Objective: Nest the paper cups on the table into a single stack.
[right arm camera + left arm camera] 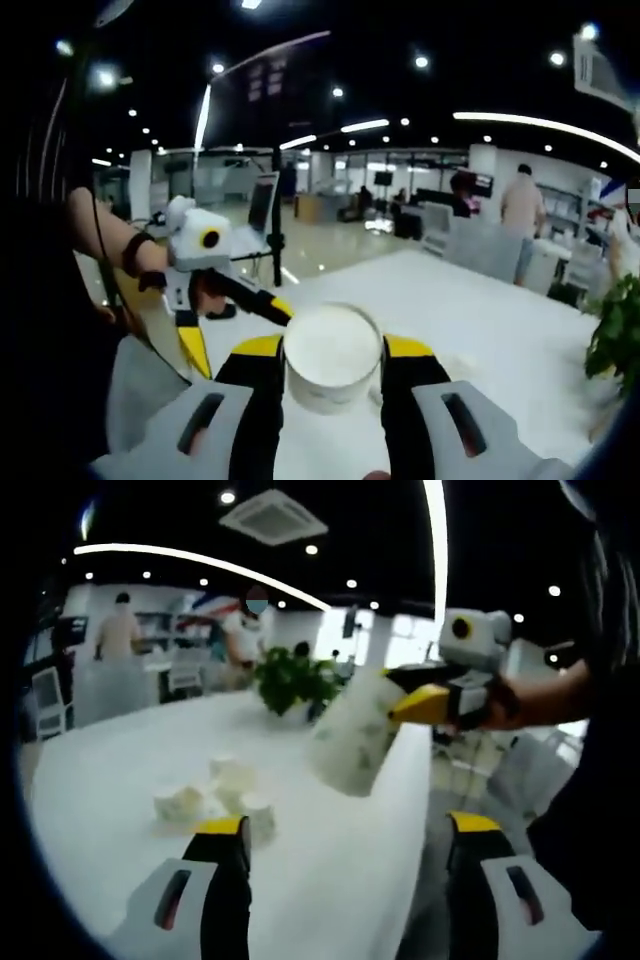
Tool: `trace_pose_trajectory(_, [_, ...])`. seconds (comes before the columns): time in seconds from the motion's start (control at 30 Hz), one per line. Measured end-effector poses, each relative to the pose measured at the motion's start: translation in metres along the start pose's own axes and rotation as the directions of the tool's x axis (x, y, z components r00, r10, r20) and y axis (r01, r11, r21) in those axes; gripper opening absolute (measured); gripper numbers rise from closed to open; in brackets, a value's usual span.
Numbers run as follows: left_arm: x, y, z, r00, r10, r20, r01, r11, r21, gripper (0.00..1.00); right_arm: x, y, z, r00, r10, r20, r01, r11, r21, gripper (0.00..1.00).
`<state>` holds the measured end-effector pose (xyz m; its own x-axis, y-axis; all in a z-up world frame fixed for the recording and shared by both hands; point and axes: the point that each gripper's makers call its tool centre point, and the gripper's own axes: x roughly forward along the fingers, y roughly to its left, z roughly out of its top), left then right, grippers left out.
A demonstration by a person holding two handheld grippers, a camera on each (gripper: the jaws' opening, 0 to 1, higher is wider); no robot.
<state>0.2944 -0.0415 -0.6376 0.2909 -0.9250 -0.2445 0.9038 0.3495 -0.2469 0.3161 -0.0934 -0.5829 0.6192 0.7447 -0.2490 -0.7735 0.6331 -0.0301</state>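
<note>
So far, my right hand-held gripper (331, 362) squeezed one paper cup (332, 358) up in air. Left hand-held gripper (345, 832) hung open, empty. Loose cups (222, 798) sat on worktop (120, 770), unstacked. Most work left.

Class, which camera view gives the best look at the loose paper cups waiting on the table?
The left gripper view: the loose cups sit clustered on the white table, just beyond the left gripper. The right gripper view instead shows a single cup held between the right gripper's jaws.
</note>
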Motion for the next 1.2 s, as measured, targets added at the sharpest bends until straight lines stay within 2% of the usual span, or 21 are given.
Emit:
trace_pose_trajectory(0.1, [0.001, -0.002, 0.005, 1.000, -0.001, 0.019, 0.001, 1.000, -0.004, 0.76, 0.003, 0.005, 0.002, 1.000, 0.013, 0.011, -0.013, 1.000, 0.009, 0.34])
trace_pose_trajectory(0.17, [0.001, -0.008, 0.011, 0.998, -0.023, 0.061, 0.027, 0.998, -0.059, 0.75, 0.004, 0.011, 0.007, 0.999, 0.029, 0.036, -0.030, 1.000, 0.006, 0.34])
trace_pose_trajectory(0.33, [0.001, -0.012, 0.012, 0.997, -0.036, 0.070, 0.041, 0.997, -0.069, 0.70, 0.009, 0.022, 0.012, 0.996, 0.062, 0.059, -0.063, 0.998, 0.007, 0.34])
trace_pose_trajectory(0.43, [0.001, -0.019, 0.014, 0.995, -0.066, 0.080, 0.073, 0.994, -0.080, 0.68, 0.010, 0.026, 0.013, 0.994, 0.078, 0.077, -0.079, 0.997, 0.013, 0.34])
trace_pose_trajectory(0.57, [-0.001, -0.021, 0.018, 0.993, -0.074, 0.096, 0.082, 0.994, -0.077, 0.67, 0.010, 0.026, 0.007, 0.994, 0.079, 0.074, -0.081, 0.996, 0.026, 0.34])
trace_pose_trajectory(0.73, [-0.004, -0.023, 0.022, 0.990, -0.087, 0.115, 0.097, 0.992, -0.086, 0.63, 0.004, 0.026, 0.006, 0.990, 0.089, 0.112, -0.100, 0.991, 0.089, 0.34])
trace_pose_trajectory(0.9, [-0.006, -0.024, 0.025, 0.987, -0.094, 0.132, 0.109, 0.988, -0.107, 0.58, 0.002, 0.026, 0.002, 0.987, 0.104, 0.119, -0.120, 0.984, 0.132, 0.34])
trace_pose_trajectory(1.07, [-0.009, -0.026, 0.032, 0.982, -0.105, 0.160, 0.123, 0.987, -0.106, 0.55, -0.002, 0.023, 0.005, 0.981, 0.111, 0.156, -0.143, 0.967, 0.210, 0.34])
trace_pose_trajectory(1.17, [-0.011, -0.029, 0.036, 0.978, -0.119, 0.173, 0.136, 0.986, -0.094, 0.51, -0.005, 0.023, 0.008, 0.976, 0.117, 0.183, -0.162, 0.952, 0.260, 0.34])
trace_pose_trajectory(1.2, [-0.012, -0.030, 0.037, 0.977, -0.123, 0.175, 0.137, 0.988, -0.075, 0.48, -0.005, 0.022, 0.010, 0.972, 0.113, 0.205, -0.171, 0.940, 0.296, 0.34])
